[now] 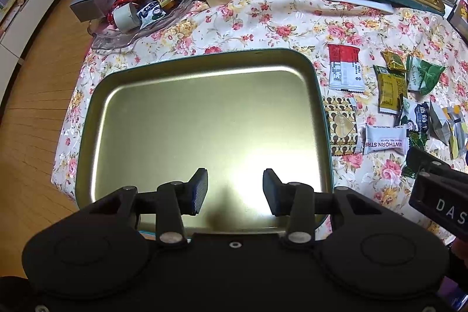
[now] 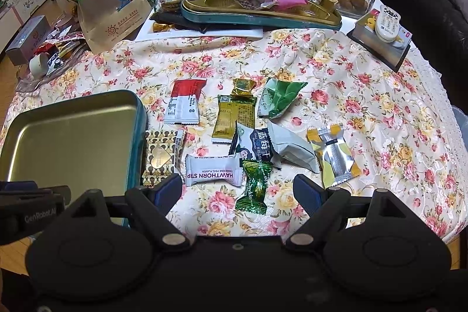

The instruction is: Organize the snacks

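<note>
Nothing in the tin tray yet; bare and shiny inside, on the near left part of the table with the flowered cloth. Loose snacks spread just right of it: a gold heart packet touching or almost touching the tray wall, a white hawthorn strip packet beside it, a green striped candy nearest to the right tool, then further away a red and white packet, a gold bar packet, a light green packet, a dark blueberry packet and a silver and yellow packet. Far side full of other clutter, not for now.

Right tool released, fingers wide apart, hovering low over the near edge with the green striped candy between them but not touched. Left tool also released and holding nothing, waiting over the near part of the tray.

Probably the first pick. Best to start with the green striped candy or the hawthorn strip packet, since both lie free and near. Lower until the fingertips meet the cloth on both sides of the body of the wrapper, not the thin twisted ends, then close gently. Wrappers slippery and soft; a pinch at the middle should hold better. Careful not to catch the cloth or the neighbour packet. Then carry left and release inside the tray, toward a corner, to leave room for the rest.
</note>
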Available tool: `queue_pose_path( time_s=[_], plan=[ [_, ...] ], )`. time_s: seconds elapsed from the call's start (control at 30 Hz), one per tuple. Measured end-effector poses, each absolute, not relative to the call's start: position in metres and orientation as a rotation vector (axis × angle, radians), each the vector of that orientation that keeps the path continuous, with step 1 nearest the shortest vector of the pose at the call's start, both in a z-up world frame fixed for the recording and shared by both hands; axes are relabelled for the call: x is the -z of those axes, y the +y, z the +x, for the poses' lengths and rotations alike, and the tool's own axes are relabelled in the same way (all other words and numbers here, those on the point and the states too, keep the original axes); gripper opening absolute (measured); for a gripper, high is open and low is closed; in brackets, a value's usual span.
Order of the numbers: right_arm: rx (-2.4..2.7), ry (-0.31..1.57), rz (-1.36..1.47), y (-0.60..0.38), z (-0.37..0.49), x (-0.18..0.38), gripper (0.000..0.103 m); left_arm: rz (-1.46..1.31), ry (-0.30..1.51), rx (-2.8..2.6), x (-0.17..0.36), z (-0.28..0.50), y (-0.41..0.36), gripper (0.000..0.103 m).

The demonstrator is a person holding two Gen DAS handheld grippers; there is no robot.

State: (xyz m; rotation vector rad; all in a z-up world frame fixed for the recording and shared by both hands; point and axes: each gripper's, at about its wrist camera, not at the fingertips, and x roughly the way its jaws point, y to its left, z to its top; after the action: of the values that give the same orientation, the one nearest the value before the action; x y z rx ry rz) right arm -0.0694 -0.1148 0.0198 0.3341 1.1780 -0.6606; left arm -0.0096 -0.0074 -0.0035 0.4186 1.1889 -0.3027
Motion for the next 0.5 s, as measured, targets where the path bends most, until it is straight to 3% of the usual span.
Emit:
queue_pose_path(
  time_s=[0.5],
  plan=[
    [0.656,1.187,0.334,-0.1135,-0.0683,-0.0187,0.087,0.418,1.195,0.304,0.0028,-0.0088,-0.0068,0.050]
  ],
)
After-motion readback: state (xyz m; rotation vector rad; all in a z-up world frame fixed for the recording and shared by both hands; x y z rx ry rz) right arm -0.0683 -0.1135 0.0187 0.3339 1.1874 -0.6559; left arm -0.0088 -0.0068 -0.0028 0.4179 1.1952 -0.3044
